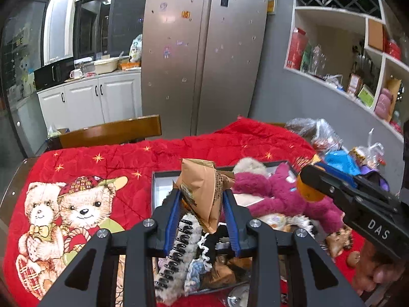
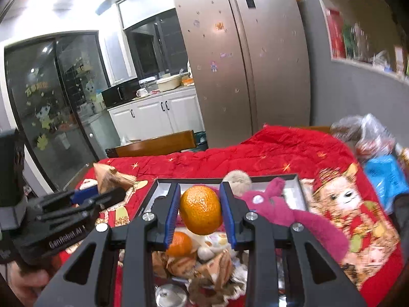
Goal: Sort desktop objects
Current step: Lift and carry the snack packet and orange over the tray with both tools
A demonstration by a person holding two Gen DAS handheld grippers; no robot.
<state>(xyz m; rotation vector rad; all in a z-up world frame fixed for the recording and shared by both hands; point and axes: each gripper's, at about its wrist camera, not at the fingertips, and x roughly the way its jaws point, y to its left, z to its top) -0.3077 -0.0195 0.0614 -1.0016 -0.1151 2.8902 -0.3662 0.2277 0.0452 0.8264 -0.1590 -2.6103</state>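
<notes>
My left gripper [image 1: 203, 212] is shut on a brown paper snack packet [image 1: 204, 194] and holds it above a black-rimmed box [image 1: 163, 176] full of items. My right gripper [image 2: 200, 211] is shut on an orange [image 2: 200, 209] above the same box [image 2: 271, 177]. In the left wrist view the right gripper [image 1: 317, 179] comes in from the right with the orange [image 1: 306, 192]. In the right wrist view the left gripper [image 2: 94, 194] shows at the left with the packet [image 2: 112, 176]. A magenta plush toy [image 1: 283, 194] lies in the box, and shows in the right wrist view [image 2: 286, 209] too.
A red quilt with bear pictures [image 1: 84, 179] covers the table. The box also holds a spiral notebook [image 1: 176, 250], a second orange [image 2: 180, 244] and more packets. Plastic bags and a blue item [image 1: 340, 161] lie at the far right. A wooden chair back [image 1: 112, 130] stands behind the table.
</notes>
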